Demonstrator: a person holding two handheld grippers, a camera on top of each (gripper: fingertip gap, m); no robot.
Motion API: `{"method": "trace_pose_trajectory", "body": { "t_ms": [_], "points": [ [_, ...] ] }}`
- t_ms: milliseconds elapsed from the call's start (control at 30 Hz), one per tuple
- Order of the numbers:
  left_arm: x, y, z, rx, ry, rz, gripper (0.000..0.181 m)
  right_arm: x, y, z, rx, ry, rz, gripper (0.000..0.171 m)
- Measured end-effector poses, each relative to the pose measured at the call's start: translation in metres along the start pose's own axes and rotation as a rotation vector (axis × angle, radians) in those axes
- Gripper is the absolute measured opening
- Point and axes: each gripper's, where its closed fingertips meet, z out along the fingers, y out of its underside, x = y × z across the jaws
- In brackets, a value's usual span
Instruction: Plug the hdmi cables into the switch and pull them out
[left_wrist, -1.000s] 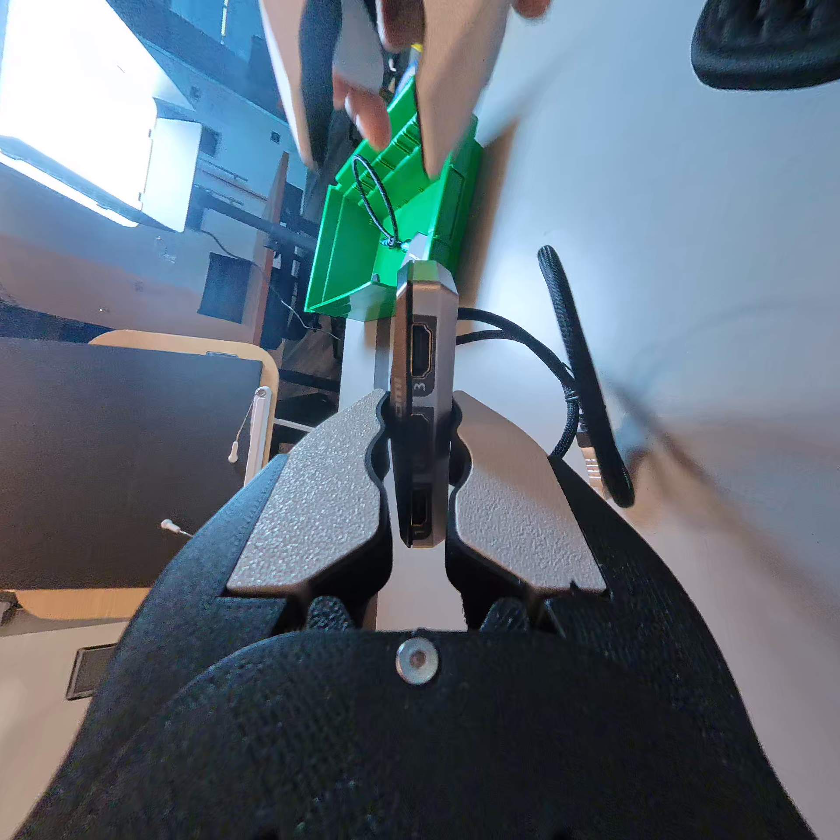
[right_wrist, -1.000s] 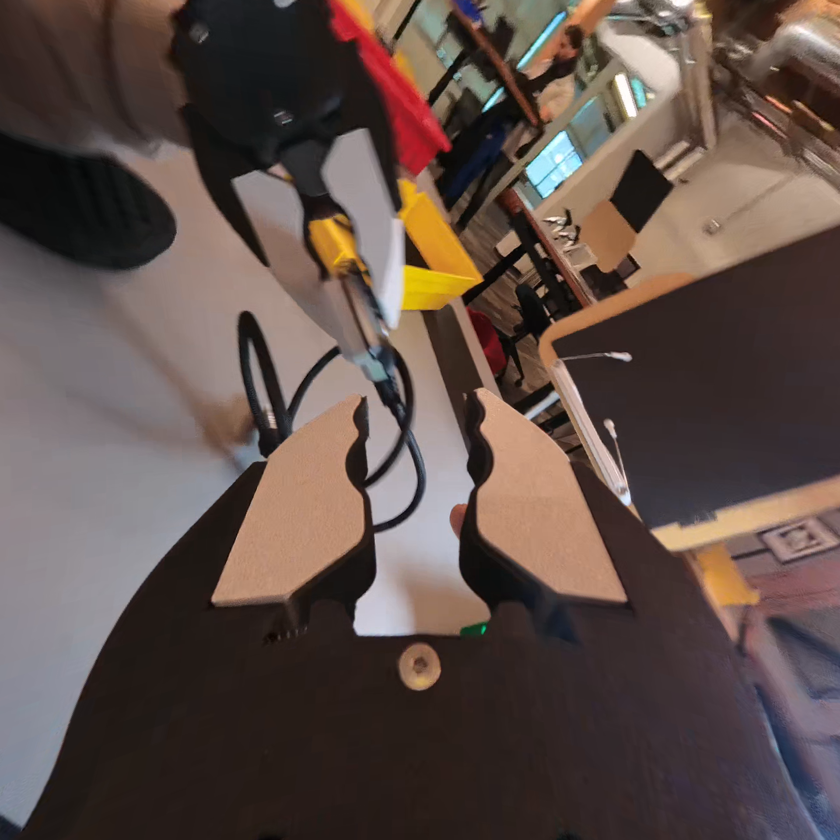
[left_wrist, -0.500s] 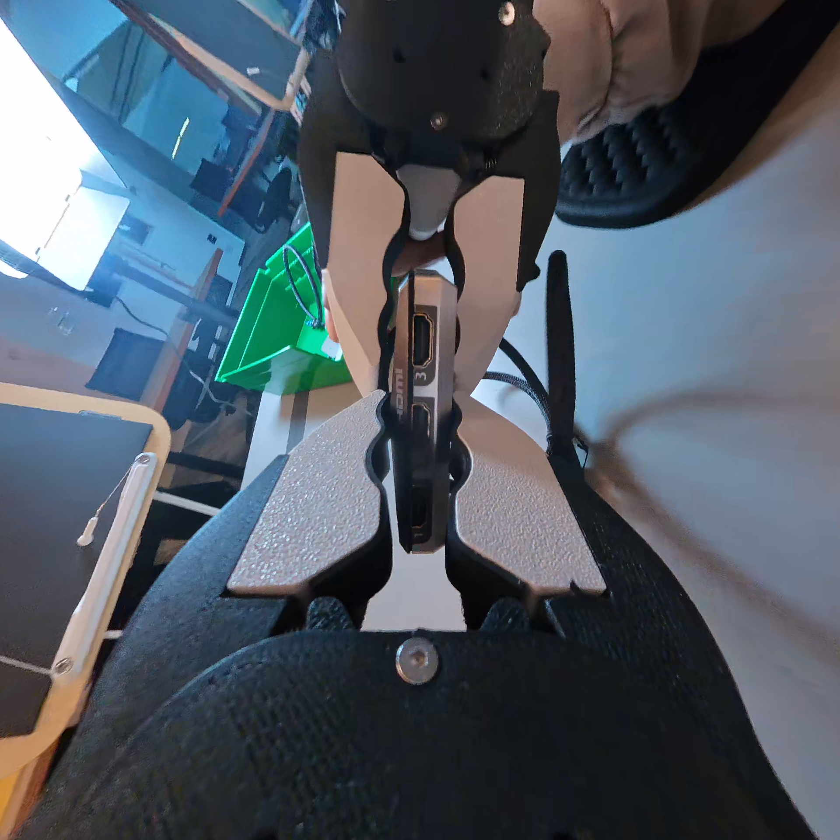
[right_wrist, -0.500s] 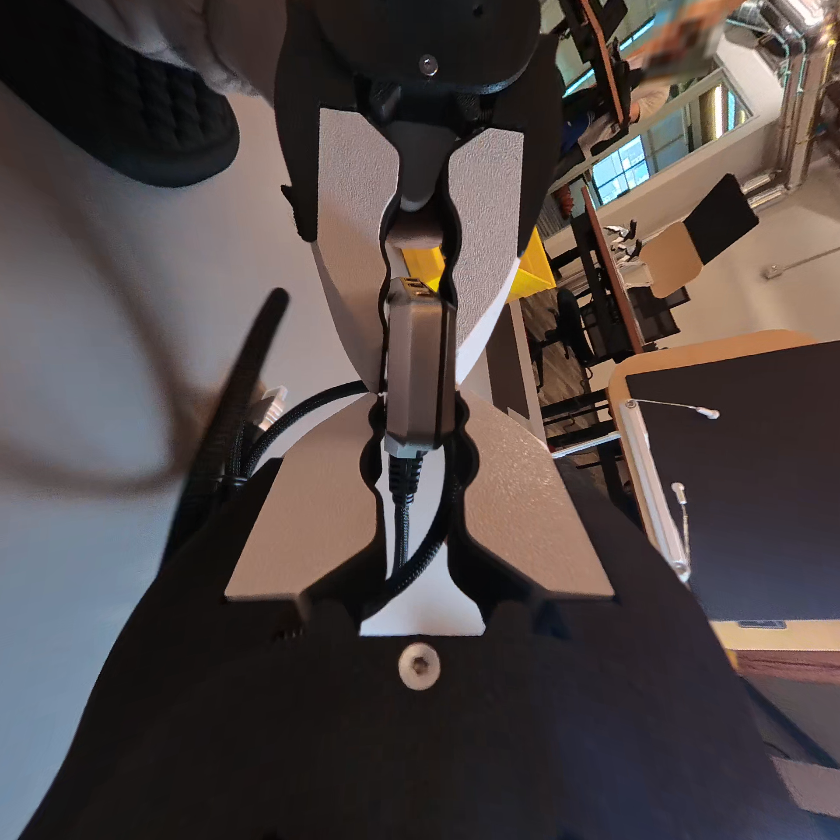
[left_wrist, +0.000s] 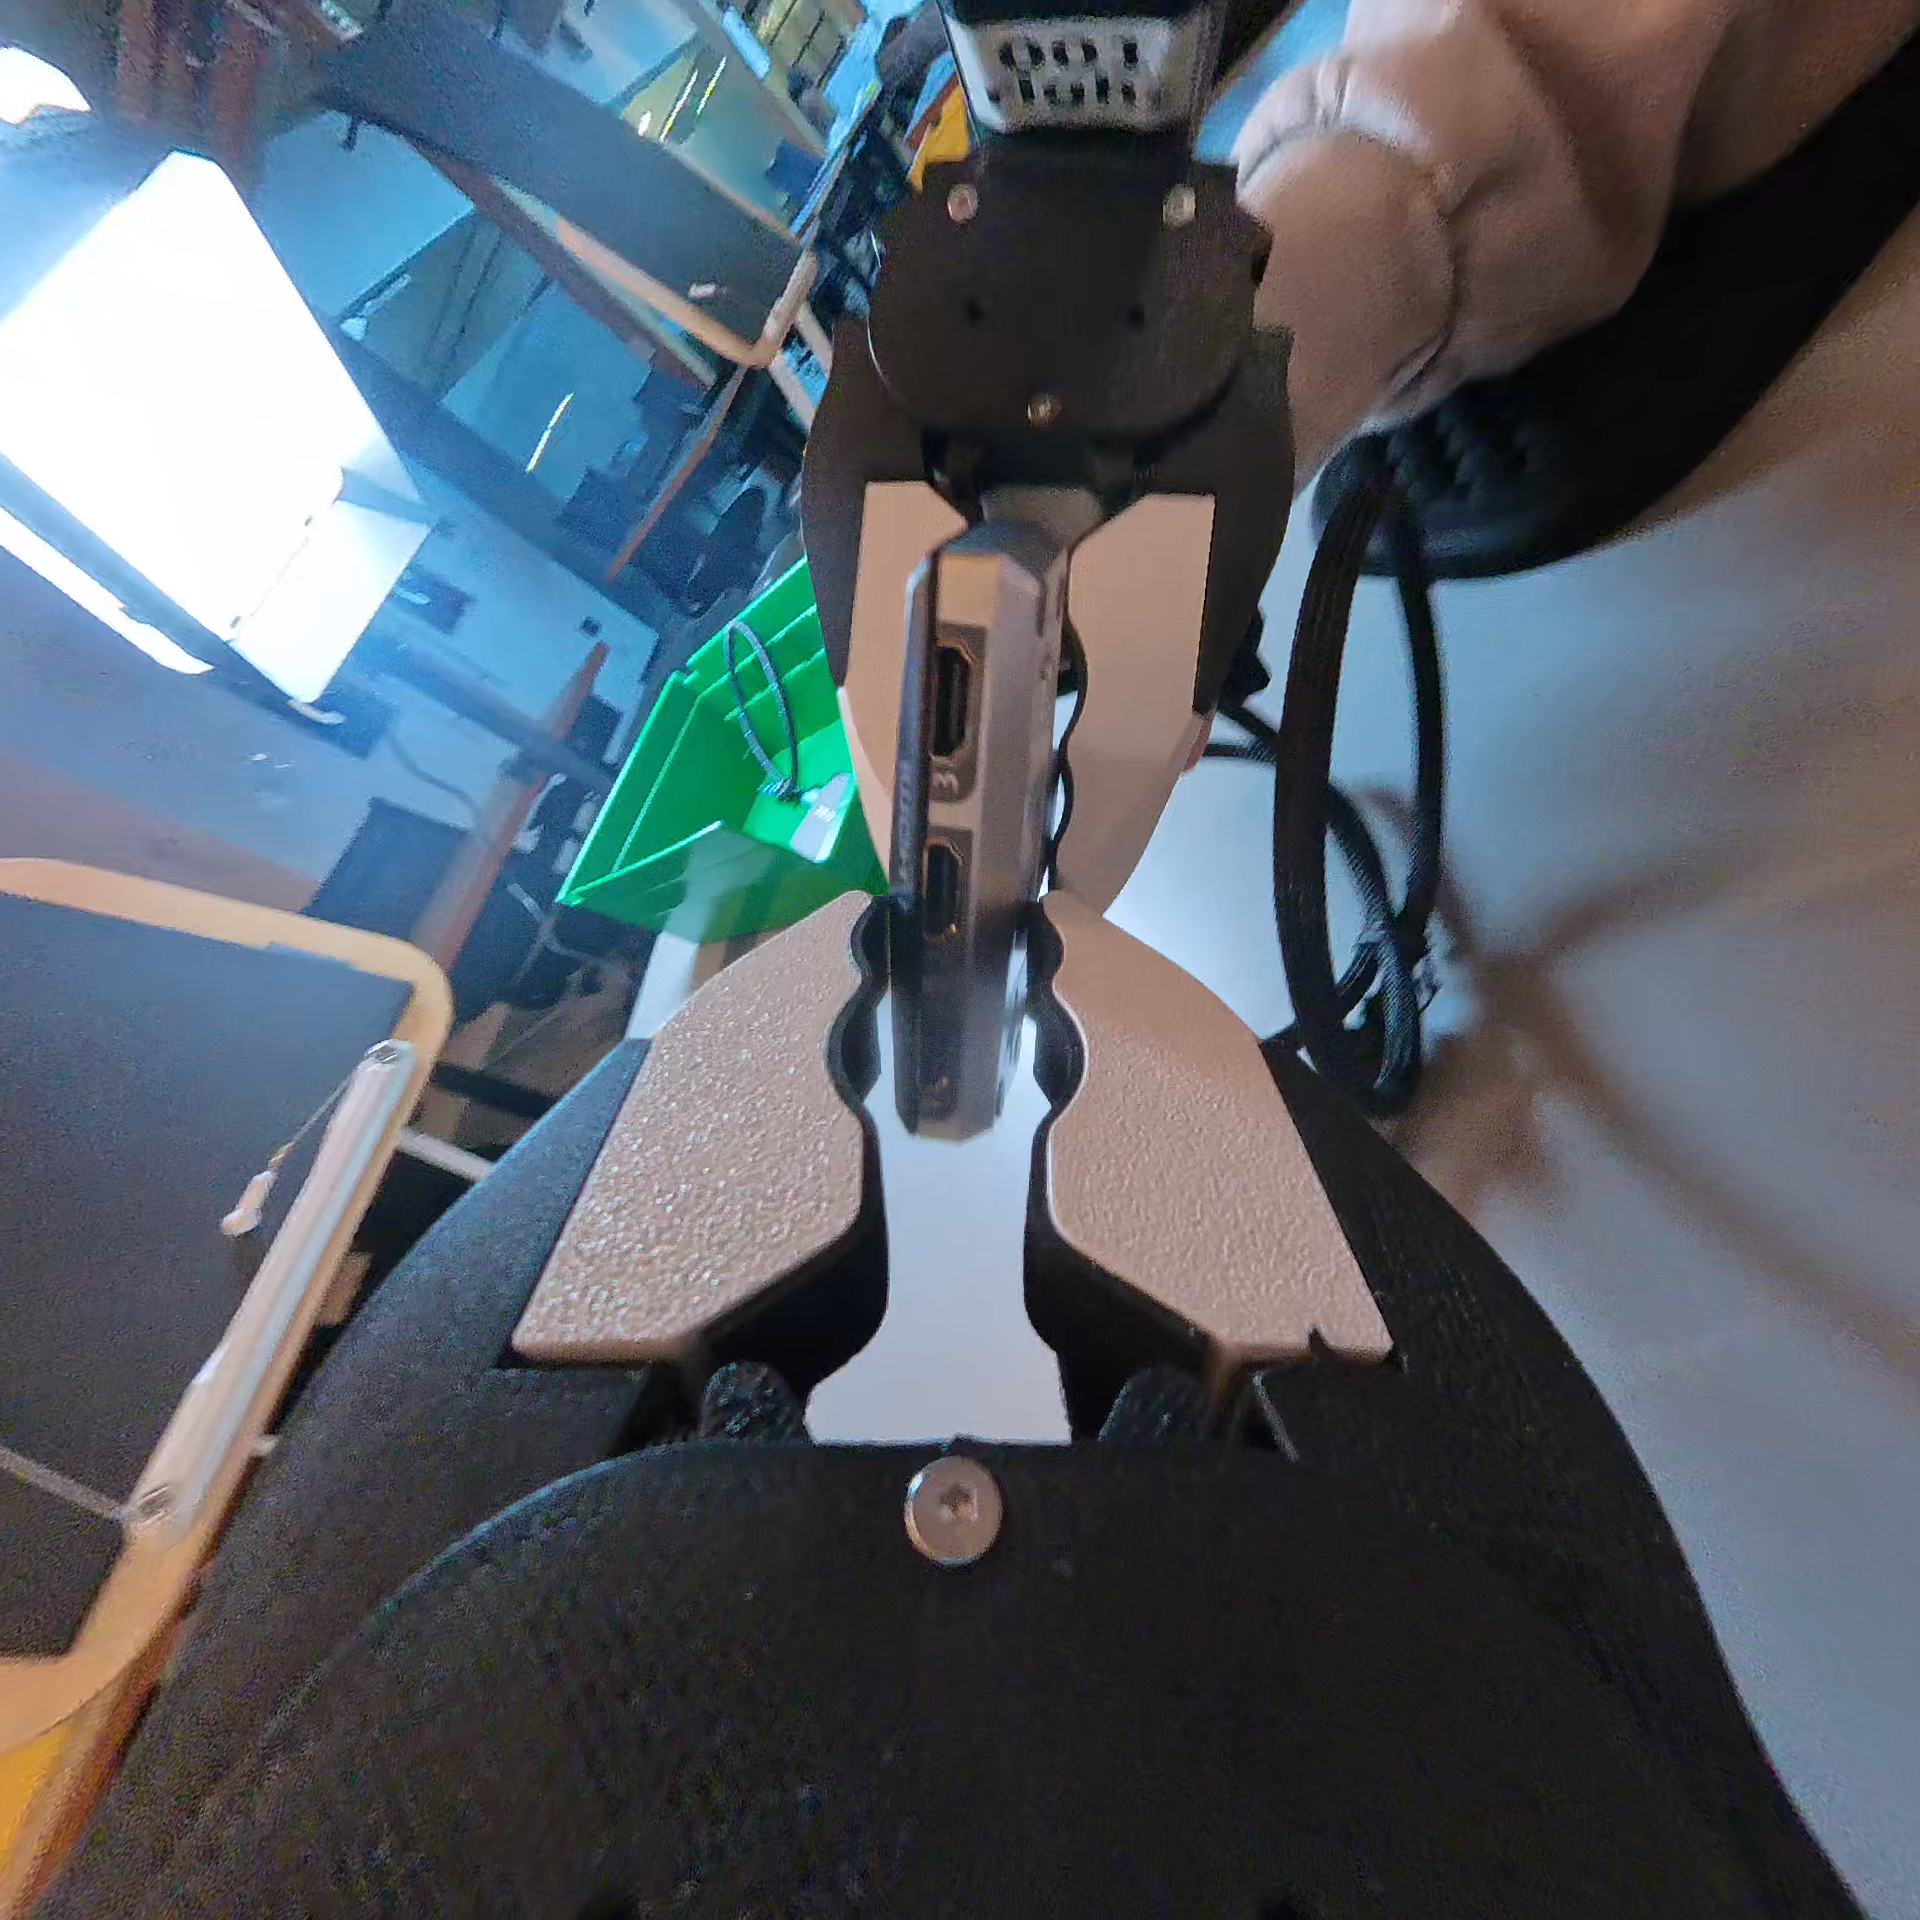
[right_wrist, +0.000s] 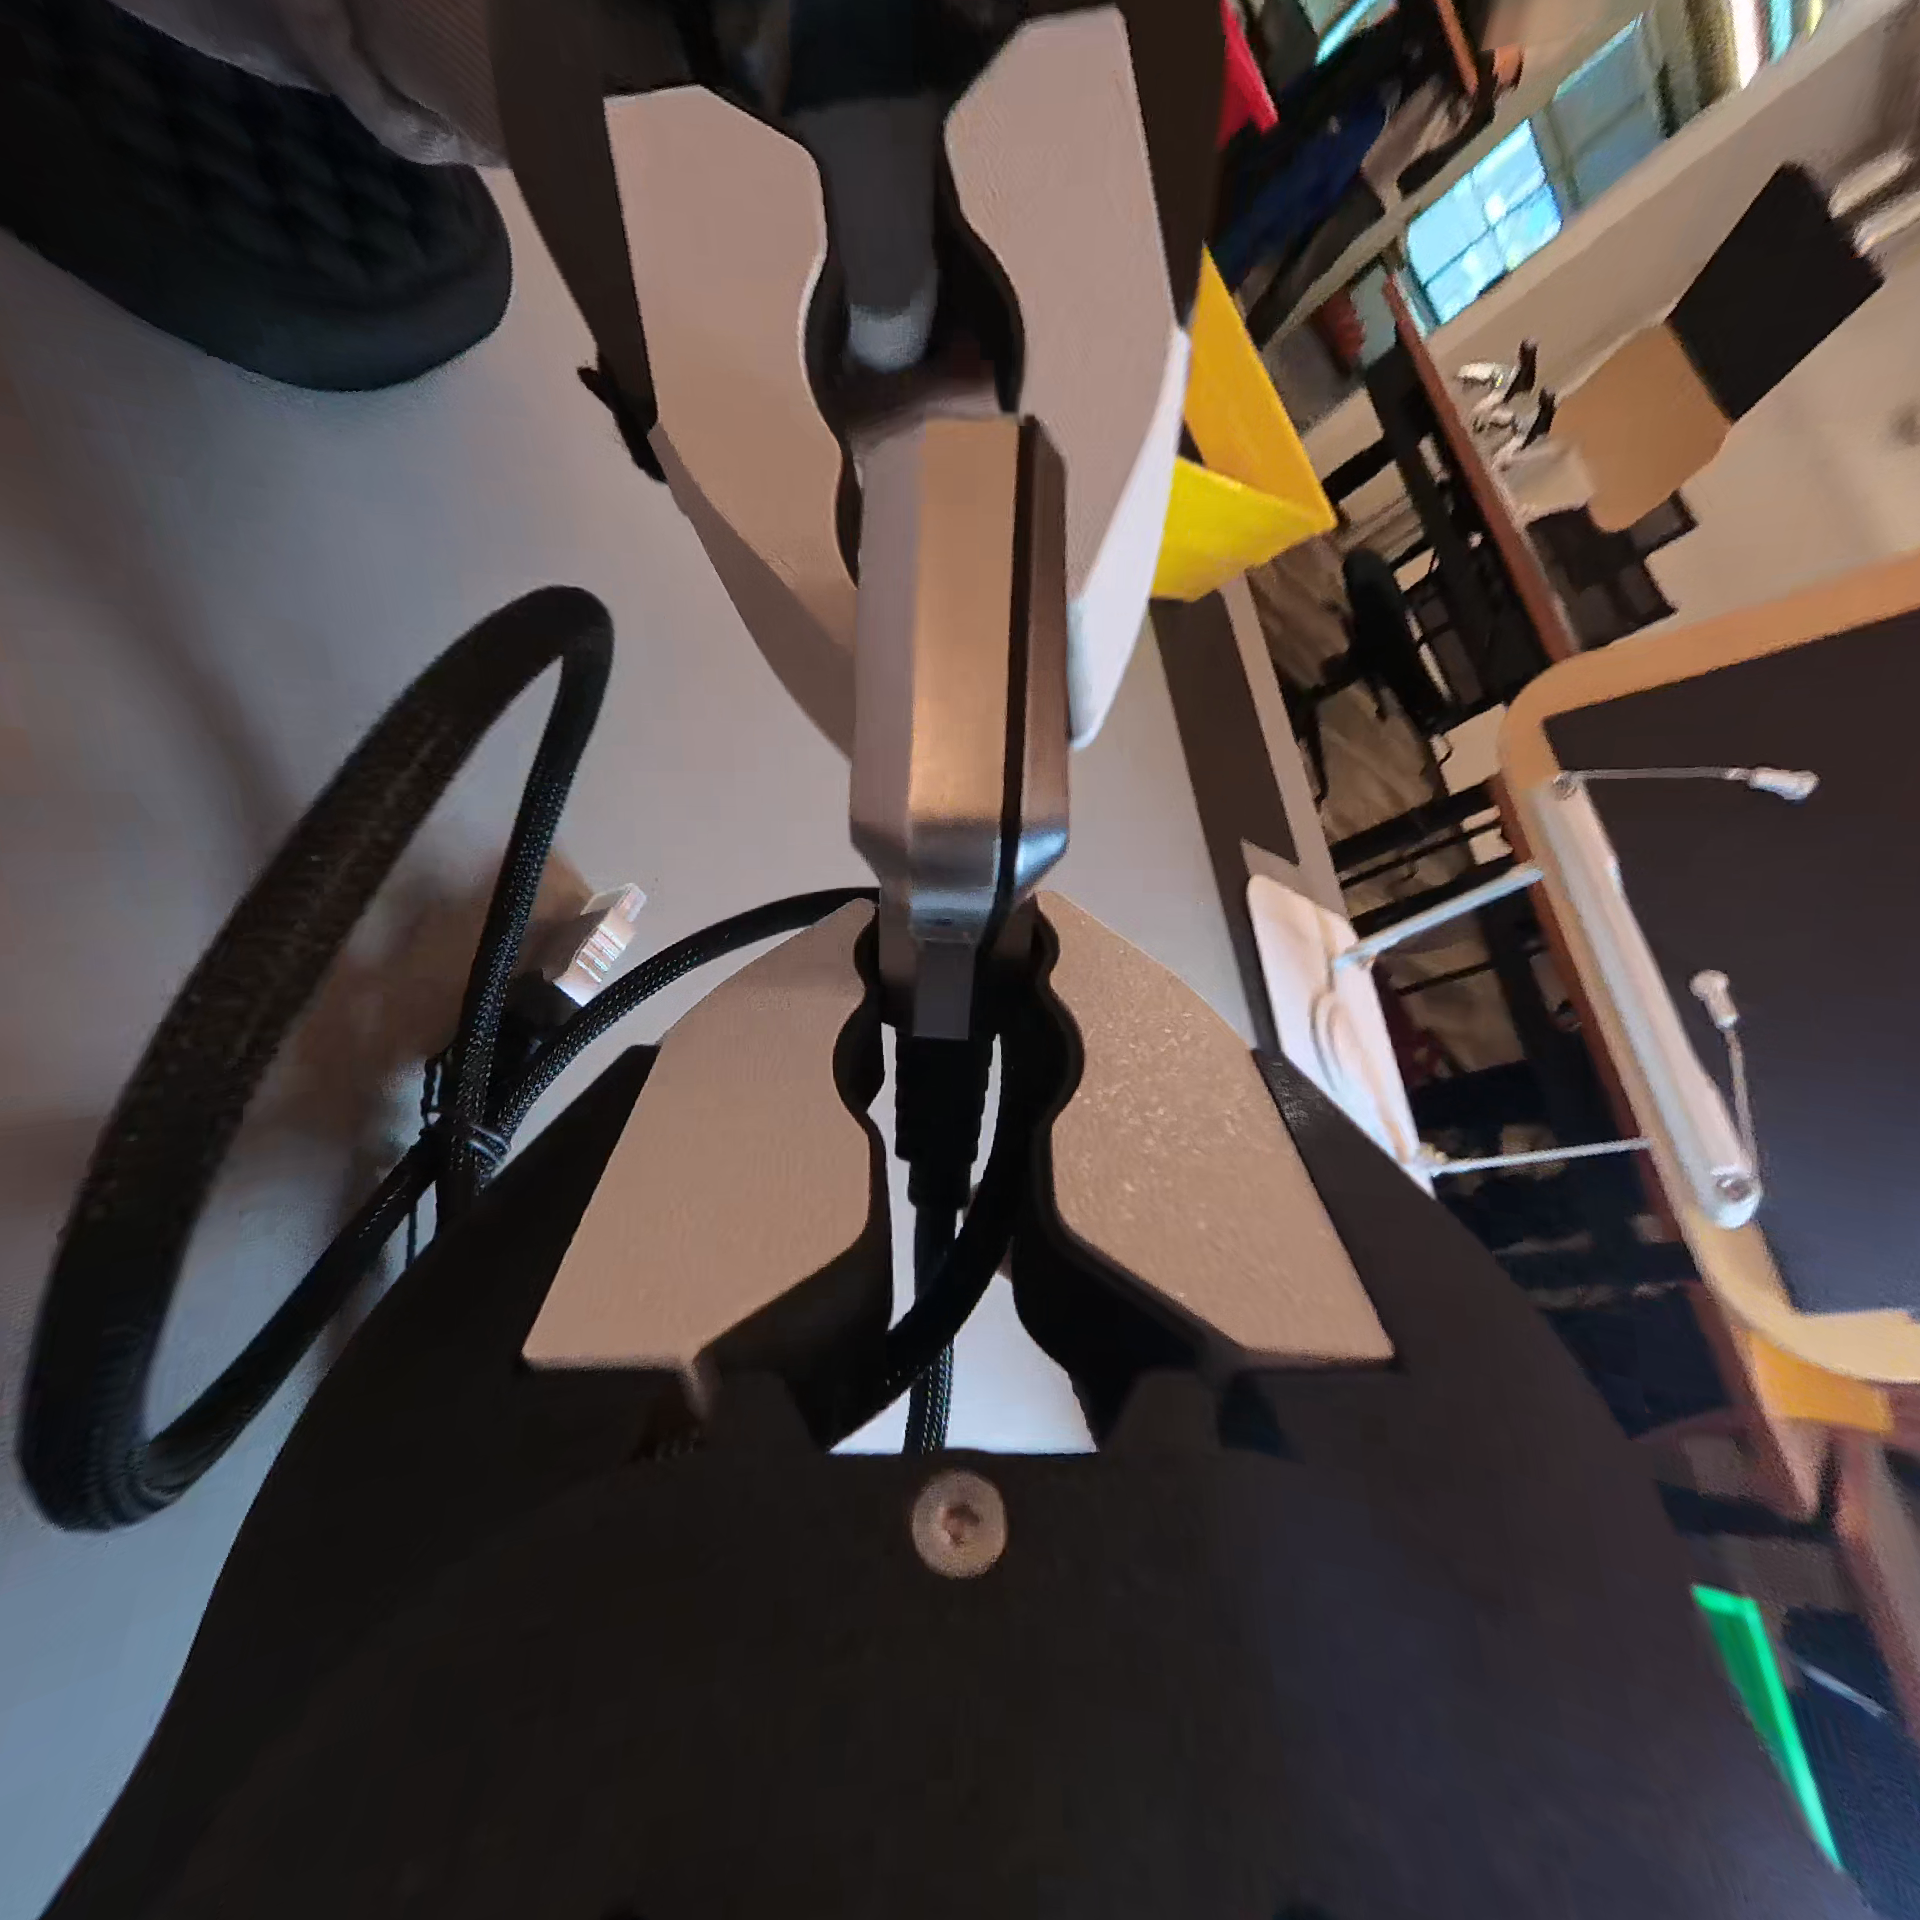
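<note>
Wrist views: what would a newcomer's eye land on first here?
The grey switch held in mid-air, pinched end to end between the left hand-held gripper and the right hand-held gripper, which face each other. Next, the black braided cable running from the switch's end through the right one's fingers, and the thick cable loop on the white table beside it.

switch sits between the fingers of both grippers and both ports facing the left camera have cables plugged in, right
No: the two ports on the switch are empty, as the left wrist view shows. The rest holds.
</note>
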Motion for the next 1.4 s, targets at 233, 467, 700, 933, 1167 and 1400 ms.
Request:
{"method": "trace_pose_trajectory", "body": {
  "t_ms": [233, 467, 700, 933, 1167, 1400],
  "points": [
    [-0.002, -0.006, -0.005, 0.049, 0.000, -0.062, 0.025, -0.001, -0.014, -0.009, 0.152, -0.074, 0.177, 0.022],
    [0.008, -0.010, -0.002, 0.138, 0.079, -0.207, 0.024, -0.009, -0.040, -0.017, 0.244, -0.074, 0.133, 0.031],
    [0.010, -0.003, 0.003, 0.130, 0.083, -0.226, 0.024, -0.009, -0.033, -0.015, 0.154, 0.035, -0.056, 0.027],
    [0.012, -0.003, 0.005, 0.129, 0.081, -0.240, 0.025, -0.010, -0.032, -0.019, 0.159, 0.015, -0.058, 0.024],
    [-0.007, -0.002, -0.007, 0.128, 0.043, -0.287, 0.025, 0.006, -0.030, -0.027, 0.182, 0.042, 0.022, 0.023],
    [-0.145, 0.077, -0.134, -0.171, -0.287, -0.426, 0.024, 0.042, -0.016, -0.060, 0.206, 0.105, 0.140, 0.022]
  ]
}}
